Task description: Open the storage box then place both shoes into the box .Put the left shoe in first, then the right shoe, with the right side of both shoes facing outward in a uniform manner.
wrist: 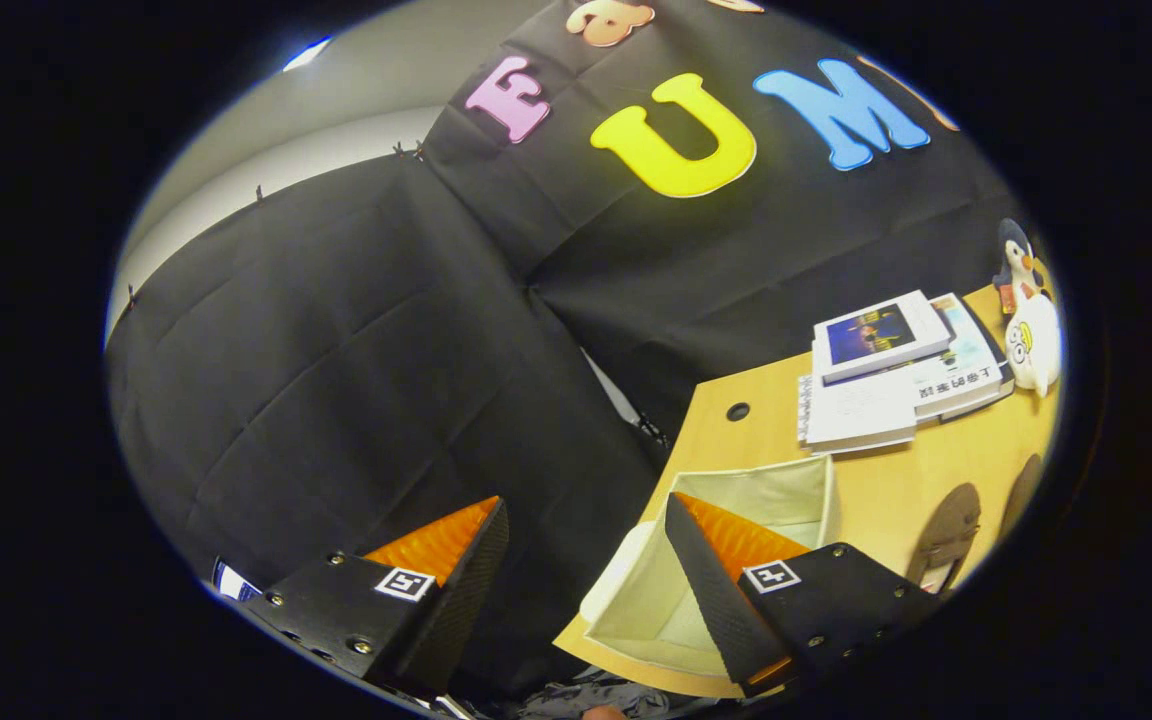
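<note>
Cream fabric storage box (726, 500), one, sits open on the wooden table (896, 480) behind our right finger; our gripper (586, 535) gapes wide, holding nothing. Beyond lie two brown shoes (946, 530), three stacked books (886, 370) and two penguin toys (1028, 320).

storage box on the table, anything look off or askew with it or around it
The storage box sits at the table corner, open and looking empty. Both shoes lie beside it on the table. The book stack is fanned unevenly. The gripper is open, holding nothing. No spills or damage.
</note>
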Tool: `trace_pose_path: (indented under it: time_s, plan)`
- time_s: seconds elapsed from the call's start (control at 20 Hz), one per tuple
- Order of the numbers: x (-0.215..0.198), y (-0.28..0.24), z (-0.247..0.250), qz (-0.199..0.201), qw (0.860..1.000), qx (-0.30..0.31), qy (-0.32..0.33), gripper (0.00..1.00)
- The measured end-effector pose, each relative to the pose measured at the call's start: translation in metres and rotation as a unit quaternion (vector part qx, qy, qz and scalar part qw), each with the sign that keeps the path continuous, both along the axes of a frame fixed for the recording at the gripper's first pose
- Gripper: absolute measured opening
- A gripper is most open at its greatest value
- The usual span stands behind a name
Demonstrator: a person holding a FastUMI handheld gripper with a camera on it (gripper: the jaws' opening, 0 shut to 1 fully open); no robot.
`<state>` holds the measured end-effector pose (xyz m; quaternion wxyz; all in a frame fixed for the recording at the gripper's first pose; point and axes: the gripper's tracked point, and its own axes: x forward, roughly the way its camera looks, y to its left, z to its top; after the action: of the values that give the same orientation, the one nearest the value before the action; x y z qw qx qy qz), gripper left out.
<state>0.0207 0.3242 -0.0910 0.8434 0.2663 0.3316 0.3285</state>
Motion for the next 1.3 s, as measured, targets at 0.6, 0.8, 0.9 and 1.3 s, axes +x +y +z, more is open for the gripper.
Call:
trace_pose_path:
  time_s: [0.6, 0.8, 0.9, 1.3]
  plan:
    - [0.028, -0.146, -0.059, -0.084, 0.991, -0.102, 0.001, 0.97]
    - [0.030, -0.184, -0.092, -0.099, 0.983, -0.155, 0.003, 0.97]
    - [0.025, -0.196, -0.108, -0.098, 0.980, -0.173, 0.010, 0.97]
    - [0.008, -0.230, -0.186, -0.085, 0.962, -0.259, 0.033, 0.97]
